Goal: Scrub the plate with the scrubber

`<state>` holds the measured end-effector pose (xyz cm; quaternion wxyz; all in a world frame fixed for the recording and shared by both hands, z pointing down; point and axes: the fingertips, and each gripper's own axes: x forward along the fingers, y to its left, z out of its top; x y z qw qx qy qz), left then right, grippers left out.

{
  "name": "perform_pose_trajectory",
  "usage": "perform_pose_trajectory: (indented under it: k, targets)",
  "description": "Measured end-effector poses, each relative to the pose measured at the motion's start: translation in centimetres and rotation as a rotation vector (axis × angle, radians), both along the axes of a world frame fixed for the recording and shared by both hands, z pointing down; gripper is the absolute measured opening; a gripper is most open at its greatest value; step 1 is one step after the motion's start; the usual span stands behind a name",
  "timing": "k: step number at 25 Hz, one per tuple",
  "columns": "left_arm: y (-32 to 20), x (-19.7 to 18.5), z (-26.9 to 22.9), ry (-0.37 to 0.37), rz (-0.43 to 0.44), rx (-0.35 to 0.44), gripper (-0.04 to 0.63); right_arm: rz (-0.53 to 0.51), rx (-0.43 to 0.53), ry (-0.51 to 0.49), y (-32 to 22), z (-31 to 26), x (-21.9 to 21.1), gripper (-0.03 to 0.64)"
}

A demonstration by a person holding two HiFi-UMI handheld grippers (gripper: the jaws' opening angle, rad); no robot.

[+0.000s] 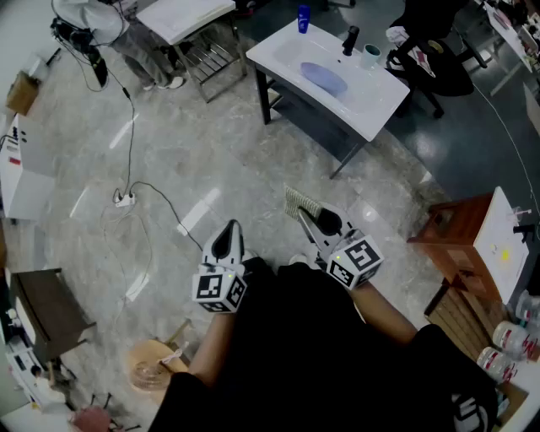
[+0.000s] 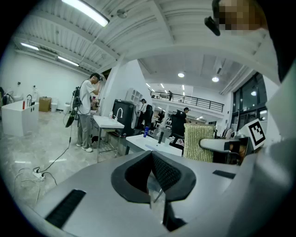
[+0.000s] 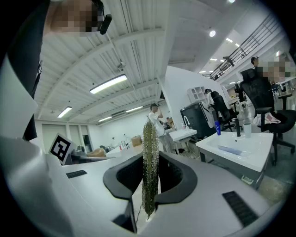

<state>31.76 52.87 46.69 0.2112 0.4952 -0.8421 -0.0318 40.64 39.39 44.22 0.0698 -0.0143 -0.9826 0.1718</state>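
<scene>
A pale blue plate (image 1: 324,78) lies in the white sink table (image 1: 371,105) across the floor, far from both grippers; it also shows as the plate (image 3: 230,149) in the right gripper view. My right gripper (image 1: 308,215) is shut on the scrubber (image 1: 301,203), a greenish mesh pad standing edge-on between the jaws as the scrubber (image 3: 150,162). My left gripper (image 1: 228,238) is held near my body, shut, with nothing between its jaws. The left gripper view shows the left gripper (image 2: 152,173) and the scrubber (image 2: 198,142) off to its right.
On the sink table stand a blue bottle (image 1: 303,18), a black faucet (image 1: 350,40) and a cup (image 1: 370,56). A black chair (image 1: 434,55) is behind it. A wooden cabinet (image 1: 460,228) stands right; a cable and power strip (image 1: 125,199) lie left.
</scene>
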Motion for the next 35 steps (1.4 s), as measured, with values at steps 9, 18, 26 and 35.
perform_pose_trajectory:
  k: [9,18,26,35]
  targets:
    - [3.9,-1.2,0.5,-0.005,-0.116,-0.007,0.004,-0.074,0.001,-0.006,2.1,0.9,-2.6,0.057]
    - [8.0,-3.4,1.9,0.036,-0.223,0.026,0.003,-0.206,0.012,0.027,5.4,3.3,-7.7,0.058]
    - [11.3,-11.2,2.0,-0.017,-0.247,0.026,0.003,-0.246,-0.001,0.073,9.3,6.0,-14.4,0.058]
    - [8.9,-27.4,3.4,0.036,-0.160,0.078,0.003,-0.139,0.045,0.153,5.8,6.3,-27.8,0.058]
